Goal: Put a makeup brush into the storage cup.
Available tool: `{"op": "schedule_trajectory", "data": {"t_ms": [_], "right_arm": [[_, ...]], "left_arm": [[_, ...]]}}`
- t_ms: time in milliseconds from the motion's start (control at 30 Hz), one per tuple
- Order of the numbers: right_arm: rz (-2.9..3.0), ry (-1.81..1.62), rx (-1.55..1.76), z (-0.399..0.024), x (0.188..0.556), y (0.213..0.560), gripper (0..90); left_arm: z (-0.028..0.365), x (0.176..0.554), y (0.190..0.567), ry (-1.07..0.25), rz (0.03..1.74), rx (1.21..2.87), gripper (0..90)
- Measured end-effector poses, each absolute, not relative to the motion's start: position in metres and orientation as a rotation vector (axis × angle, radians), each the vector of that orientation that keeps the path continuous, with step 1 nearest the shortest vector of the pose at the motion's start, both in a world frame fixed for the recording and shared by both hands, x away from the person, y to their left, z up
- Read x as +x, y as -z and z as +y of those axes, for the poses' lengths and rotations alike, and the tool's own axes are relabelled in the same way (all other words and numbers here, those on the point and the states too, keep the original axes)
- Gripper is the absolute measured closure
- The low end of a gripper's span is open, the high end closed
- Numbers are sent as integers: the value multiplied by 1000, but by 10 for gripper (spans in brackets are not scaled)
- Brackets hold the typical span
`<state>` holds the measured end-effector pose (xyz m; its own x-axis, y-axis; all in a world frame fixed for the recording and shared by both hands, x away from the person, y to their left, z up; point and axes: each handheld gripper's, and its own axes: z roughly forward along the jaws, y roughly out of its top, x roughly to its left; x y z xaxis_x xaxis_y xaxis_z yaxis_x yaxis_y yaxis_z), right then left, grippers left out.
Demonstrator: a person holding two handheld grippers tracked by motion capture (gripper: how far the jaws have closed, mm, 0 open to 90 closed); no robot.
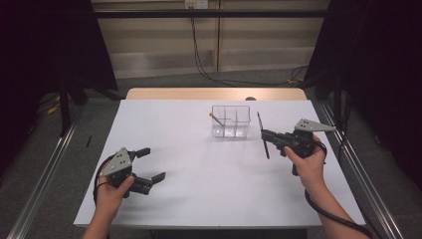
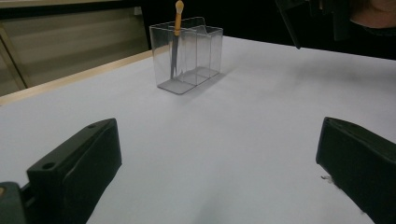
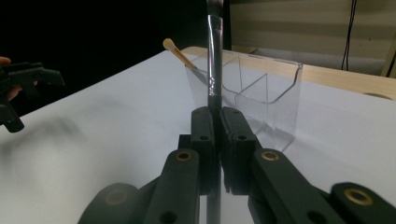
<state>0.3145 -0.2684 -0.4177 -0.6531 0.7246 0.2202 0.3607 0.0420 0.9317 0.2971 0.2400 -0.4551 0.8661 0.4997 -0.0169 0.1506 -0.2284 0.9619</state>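
The left gripper (image 1: 152, 164) hovers low over the white table (image 1: 199, 184), its jaws spread wide with bare tabletop between them. The right gripper (image 1: 265, 134) has its jaws pressed together on a slim dark makeup brush (image 3: 215, 60), which stands up from the pinch. Just beyond those jaws sits a clear plastic three-compartment organizer (image 3: 261, 98), an orange-handled brush (image 2: 177, 28) leaning in its end compartment.
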Motion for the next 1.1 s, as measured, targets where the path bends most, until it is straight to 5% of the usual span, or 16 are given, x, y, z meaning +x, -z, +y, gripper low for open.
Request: {"op": "schedule_trajectory", "data": {"t_ms": [1100], "right_arm": [[1842, -1770, 995, -249, 325, 402, 853]], "left_arm": [[242, 298, 456, -344, 491, 1791, 2]]}}
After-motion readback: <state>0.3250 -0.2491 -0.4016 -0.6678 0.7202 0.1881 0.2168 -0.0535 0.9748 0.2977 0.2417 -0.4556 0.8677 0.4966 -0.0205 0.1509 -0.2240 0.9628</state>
